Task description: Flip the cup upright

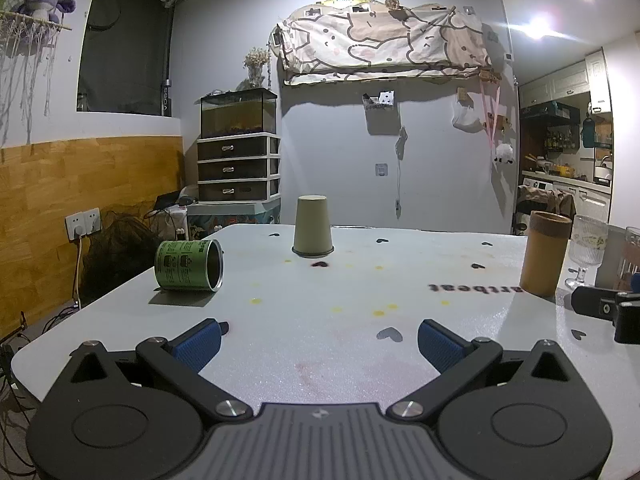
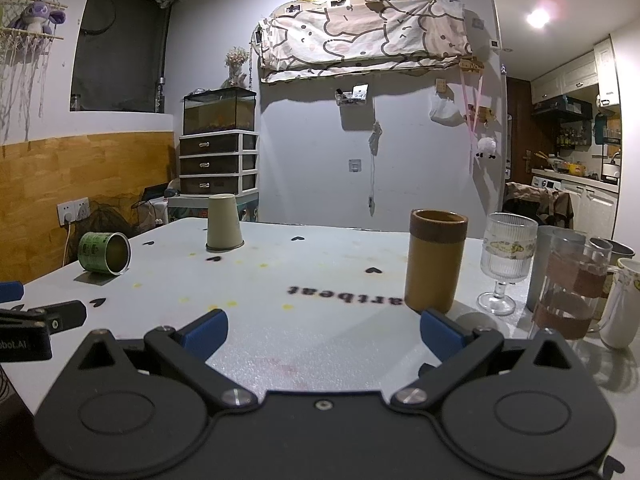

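Left wrist view: the left gripper is hovering low over the near edge of the white table, jaws spread wide, blue pads holding nothing. Off to its right a black piece of the other gripper is poking in at the frame edge. Further out on the left, a green can is lying on its side, open mouth facing right. On the right, a tall tan tumbler is standing upright, with a ribbed stemmed glass just beside it. Toward the far edge, about centre, the paper cup is sitting upside down, rim on the table, well apart from both grippers (nothing touching it).

Right wrist view: the right gripper is also sitting low at the near side, jaws wide apart and empty. The tan tumbler is standing just beyond its right pad, the printed word on the tabletop running to the tumbler's left. Right of that, the stemmed glass, then a cluster of glasses and mugs crowding the right edge (exact count hard to tell). At far left the green can is lying on its side, and the paper cup is standing inverted beyond it near the table's far edge. Behind the table a drawer unit with a fish tank on top is standing against the wall.
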Available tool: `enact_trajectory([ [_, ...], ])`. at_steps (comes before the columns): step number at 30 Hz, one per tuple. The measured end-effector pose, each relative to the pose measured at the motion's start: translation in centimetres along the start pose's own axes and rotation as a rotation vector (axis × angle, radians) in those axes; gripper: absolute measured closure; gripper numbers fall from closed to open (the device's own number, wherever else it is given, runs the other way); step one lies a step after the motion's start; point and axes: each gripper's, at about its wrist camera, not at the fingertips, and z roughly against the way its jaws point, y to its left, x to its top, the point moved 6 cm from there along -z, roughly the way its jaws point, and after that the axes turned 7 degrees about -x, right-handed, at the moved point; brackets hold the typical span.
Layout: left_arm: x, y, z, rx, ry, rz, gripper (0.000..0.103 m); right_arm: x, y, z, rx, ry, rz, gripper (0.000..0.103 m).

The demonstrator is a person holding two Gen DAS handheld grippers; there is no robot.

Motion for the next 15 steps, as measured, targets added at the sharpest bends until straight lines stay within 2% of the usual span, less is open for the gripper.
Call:
enact_trajectory([
  [15, -0.44, -0.36, -0.40, -0.001, 0.003, 0.000, 0.000, 0.01, -0.16, -0.34, -0.001, 0.001, 0.001, 0.000],
])
